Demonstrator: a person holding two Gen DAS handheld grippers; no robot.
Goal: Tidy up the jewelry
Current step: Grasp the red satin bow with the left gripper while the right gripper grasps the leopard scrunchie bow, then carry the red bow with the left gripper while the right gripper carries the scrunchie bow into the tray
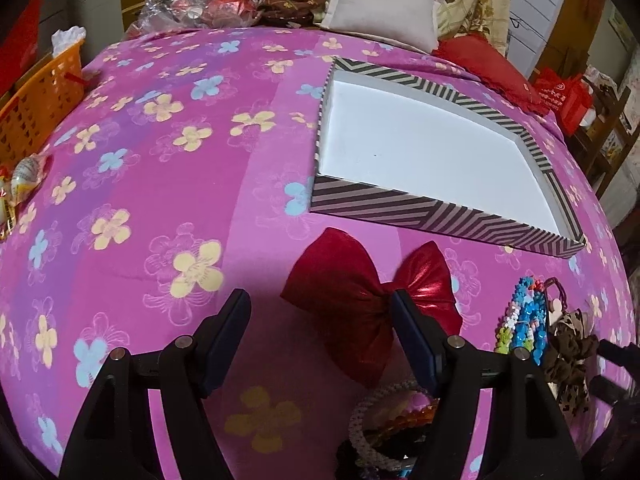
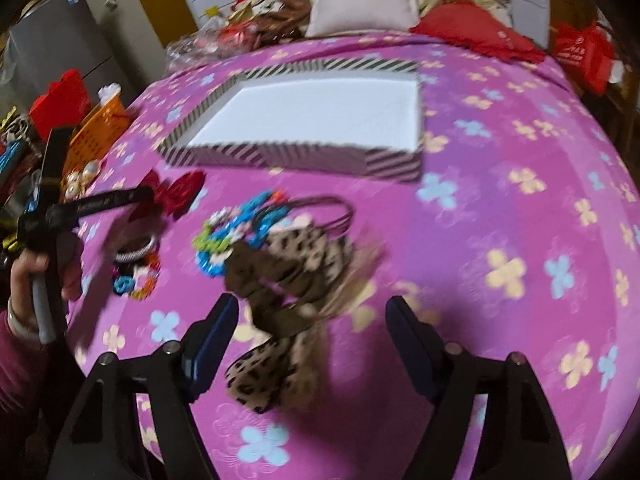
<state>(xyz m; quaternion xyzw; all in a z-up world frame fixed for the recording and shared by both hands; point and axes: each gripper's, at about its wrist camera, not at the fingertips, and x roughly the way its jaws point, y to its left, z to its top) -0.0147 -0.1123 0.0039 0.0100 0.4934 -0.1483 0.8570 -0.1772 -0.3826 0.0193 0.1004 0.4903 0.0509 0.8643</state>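
A striped box [image 1: 380, 206] with a white inside lies open on the pink flowered bedspread; it also shows in the right wrist view [image 2: 280, 156]. A red bow [image 1: 348, 292] lies in front of it, with my open left gripper [image 1: 320, 312] low over its left half. A colourful bead bracelet [image 1: 524, 320], a leopard-print bow [image 1: 568, 356] and a braided bangle [image 1: 368, 420] lie nearby. My right gripper [image 2: 310, 316] is open, hovering over the leopard-print bow [image 2: 288, 280]. The bead bracelet [image 2: 232, 232], red bow [image 2: 176, 192] and bangles [image 2: 136, 256] lie left of it. The left gripper's body [image 2: 52, 216] shows there too.
An orange basket [image 1: 36, 108] stands at the bed's left edge. A pale pillow [image 1: 380, 12], a red cushion [image 1: 488, 64], blankets and plastic bags pile at the far end. Red bags [image 2: 580, 56] sit off the right side.
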